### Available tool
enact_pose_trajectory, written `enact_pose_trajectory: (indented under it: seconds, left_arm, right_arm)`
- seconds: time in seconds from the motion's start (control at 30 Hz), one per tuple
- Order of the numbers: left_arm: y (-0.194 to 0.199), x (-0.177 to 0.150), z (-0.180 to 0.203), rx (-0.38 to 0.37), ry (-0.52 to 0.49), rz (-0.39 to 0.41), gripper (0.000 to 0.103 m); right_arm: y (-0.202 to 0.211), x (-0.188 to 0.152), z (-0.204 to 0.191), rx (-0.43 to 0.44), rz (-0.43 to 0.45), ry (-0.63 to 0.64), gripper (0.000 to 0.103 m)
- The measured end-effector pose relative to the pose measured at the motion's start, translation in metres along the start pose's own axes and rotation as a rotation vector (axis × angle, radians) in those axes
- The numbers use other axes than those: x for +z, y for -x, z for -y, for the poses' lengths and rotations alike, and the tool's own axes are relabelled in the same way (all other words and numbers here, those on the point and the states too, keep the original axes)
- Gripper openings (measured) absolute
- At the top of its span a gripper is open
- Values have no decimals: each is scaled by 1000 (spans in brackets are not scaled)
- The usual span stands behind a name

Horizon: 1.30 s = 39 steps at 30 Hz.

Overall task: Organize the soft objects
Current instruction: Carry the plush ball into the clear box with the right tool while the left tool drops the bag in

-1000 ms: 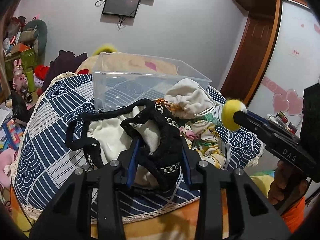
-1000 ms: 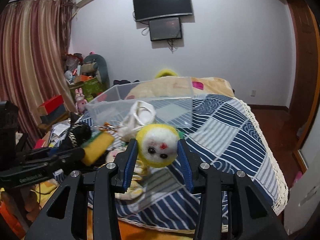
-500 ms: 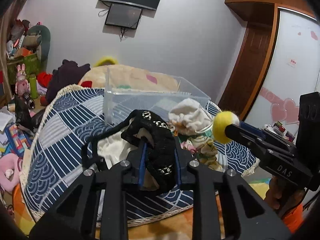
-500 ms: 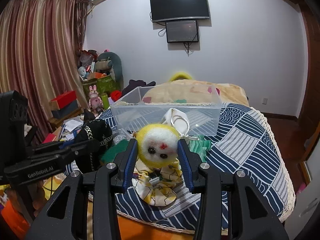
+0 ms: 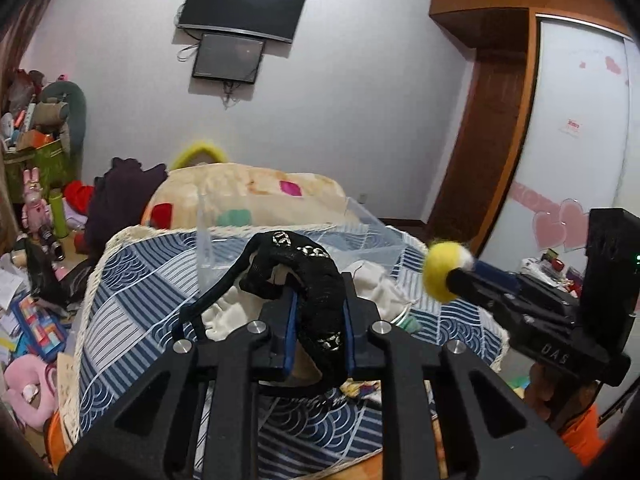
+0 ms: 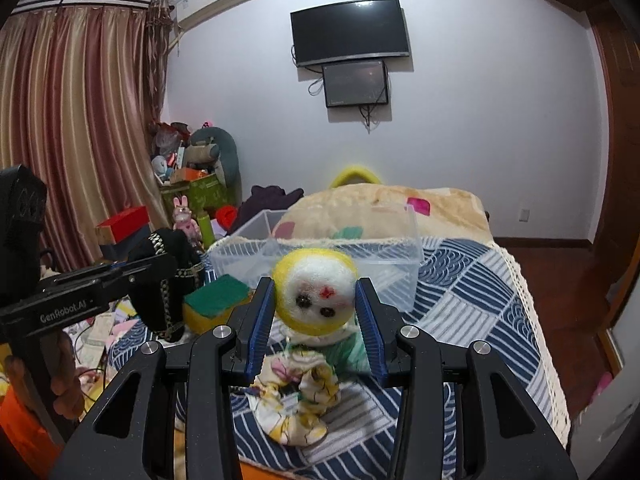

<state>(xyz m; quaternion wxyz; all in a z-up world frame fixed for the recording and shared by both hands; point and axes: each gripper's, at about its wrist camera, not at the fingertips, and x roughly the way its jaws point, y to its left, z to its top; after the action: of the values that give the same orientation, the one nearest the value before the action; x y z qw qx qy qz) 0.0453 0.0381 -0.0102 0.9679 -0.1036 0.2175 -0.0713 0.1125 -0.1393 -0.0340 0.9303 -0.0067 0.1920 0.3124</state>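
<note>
My left gripper (image 5: 319,312) is shut on a black lace garment (image 5: 316,280) with a metal chain, lifted above the bed; it also shows in the right wrist view (image 6: 164,276). My right gripper (image 6: 316,300) is shut on a yellow-and-white felt ball toy (image 6: 314,292) with a small face; it shows at the right of the left wrist view (image 5: 442,270). A clear plastic bin (image 6: 320,256) stands on the blue patterned bedspread (image 6: 472,292) beyond both grippers. A floral cloth (image 6: 298,404), a white cloth (image 5: 376,286) and a green-yellow sponge (image 6: 216,304) lie before the bin.
A beige patterned blanket (image 5: 248,196) is heaped behind the bin. Boxes, toys and papers clutter the floor at the left (image 5: 32,280). A wooden door and a wardrobe (image 5: 576,160) stand at the right. Screens hang on the far wall (image 6: 352,32).
Both grippers have risen and tilted up. The black garment has been lifted off the white cloth, its strap trailing. The felt ball stays gripped, nearer the bin.
</note>
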Motion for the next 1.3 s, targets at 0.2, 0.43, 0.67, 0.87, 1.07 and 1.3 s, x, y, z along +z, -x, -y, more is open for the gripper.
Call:
enact_pose_trajectory:
  seconds: [0.2, 0.43, 0.67, 0.87, 1.07, 1.3]
  left_arm:
    - [-25, -11, 1, -26, 14, -63, 18]
    - [-26, -20, -20, -62, 90, -80, 18]
    - [-9, -11, -30, -64, 102, -48, 18]
    - [-1, 10, -30, -42, 70, -25, 18]
    - [10, 33, -23, -2, 25, 37, 18]
    - [5, 56, -13, 18, -2, 79, 18]
  right_arm:
    - [-18, 5, -9, 82, -21, 0, 38]
    - [-58, -11, -30, 155, -135, 32, 38]
    - [-87, -34, -42, 148, -240, 70, 38]
    - [-81, -32, -40, 142, -232, 70, 38]
    - [-66, -12, -33, 134, -165, 64, 38]
    - [-44, 20, -19, 84, -52, 55, 38]
